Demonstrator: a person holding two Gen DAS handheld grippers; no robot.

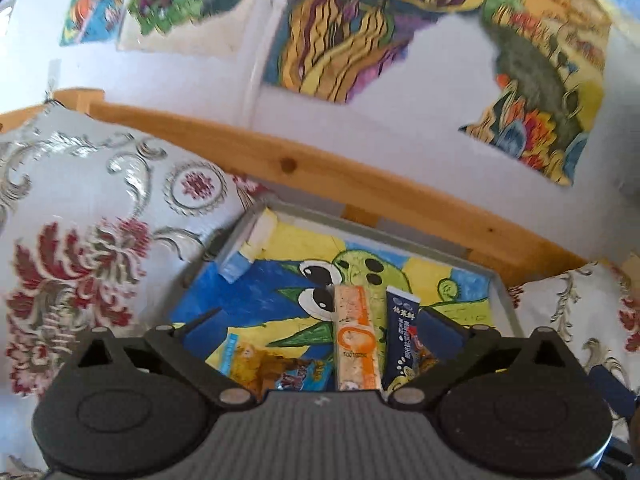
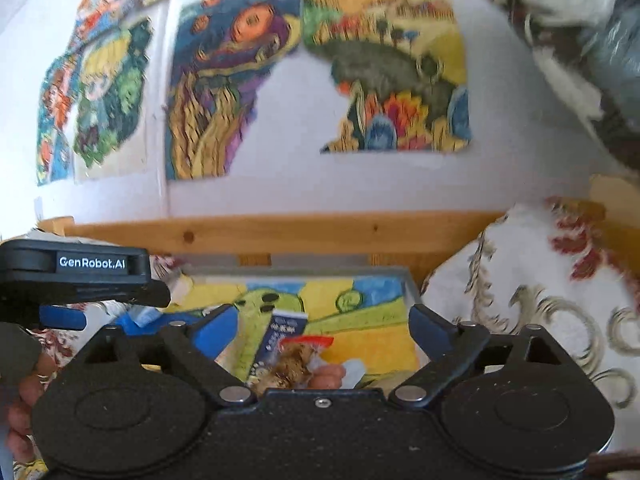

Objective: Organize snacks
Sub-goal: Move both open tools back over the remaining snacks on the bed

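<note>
The left gripper has its fingers spread wide and grips nothing. Just ahead of them lies a grey-rimmed tray with a painted cartoon picture on its floor. By the left finger a blue-and-yellow snack packet lies flat. Between the fingers is a long orange-and-white bar, pointing away from the camera. Beside it, nearer the right finger, sits a dark blue stick pack with white lettering. Far beyond the left finger, a small white-and-blue block leans in the tray's back corner.

These snacks look light, flat and sealed in film, so probably slippery and easy to crumple. The bar seems the stiffest; pinching it across its narrow width near the middle looks safest.

The right gripper is likewise wide open and empty, its blue pads framing the tray. Its view shows what the other misses: a red-topped packet of brown snack lying low between the fingers, over the near end of the dark blue stick pack, and the left gripper seen from the side with a hand beneath it. The orange bar does not show here, nor the blue-and-yellow packet. Only the left view shows the back-corner block clearly.
</note>
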